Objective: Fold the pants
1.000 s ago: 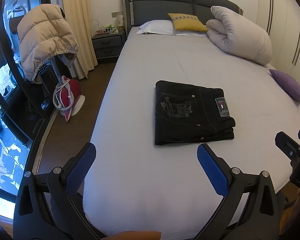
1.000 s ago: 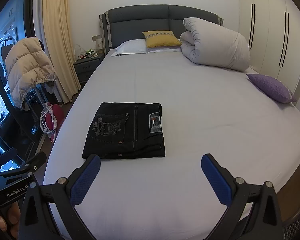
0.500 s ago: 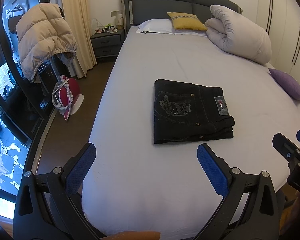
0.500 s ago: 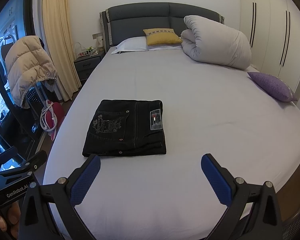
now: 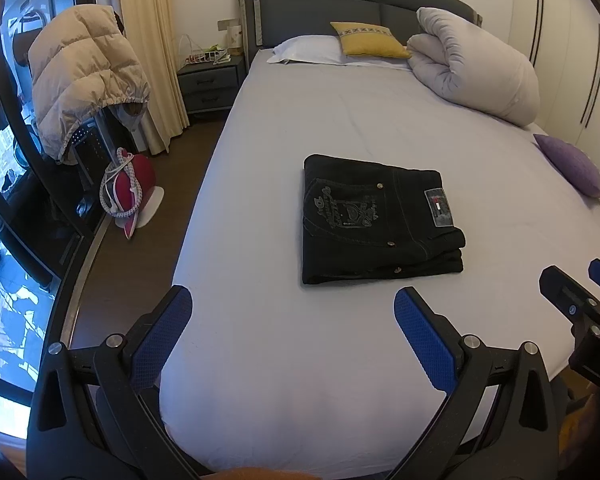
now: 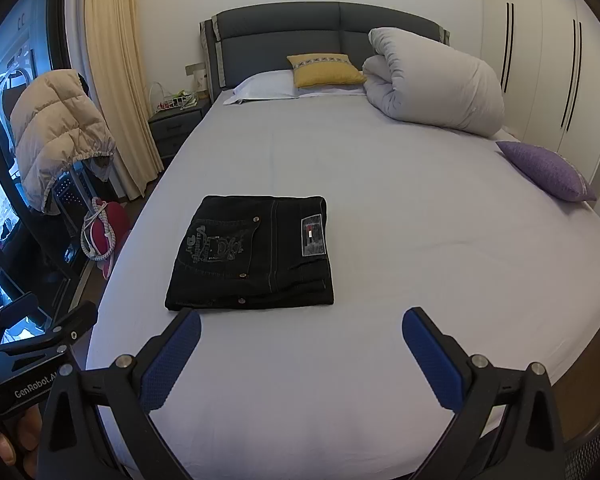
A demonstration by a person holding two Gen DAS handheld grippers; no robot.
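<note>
Your folded pants (image 5: 376, 220) lie on the bed (image 5: 380, 120) just ahead of your left gripper (image 5: 292, 320) and right gripper (image 6: 300, 344), with the pillows (image 6: 268, 84) and rolled duvet (image 6: 432, 80) at the headboard behind them and the nightstand (image 5: 210, 80) off to the bed's left.

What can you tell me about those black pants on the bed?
The black jeans are folded into a neat, flat rectangle of several layers. They look like dark denim with pale stitching, small metal rivets, an embroidered back pocket facing up, and a grey patch with a little red and white mark. They lie on the pale sheet of the bed, toward its left side near the foot. Nothing else touches them; both grippers are open and off them.
</note>
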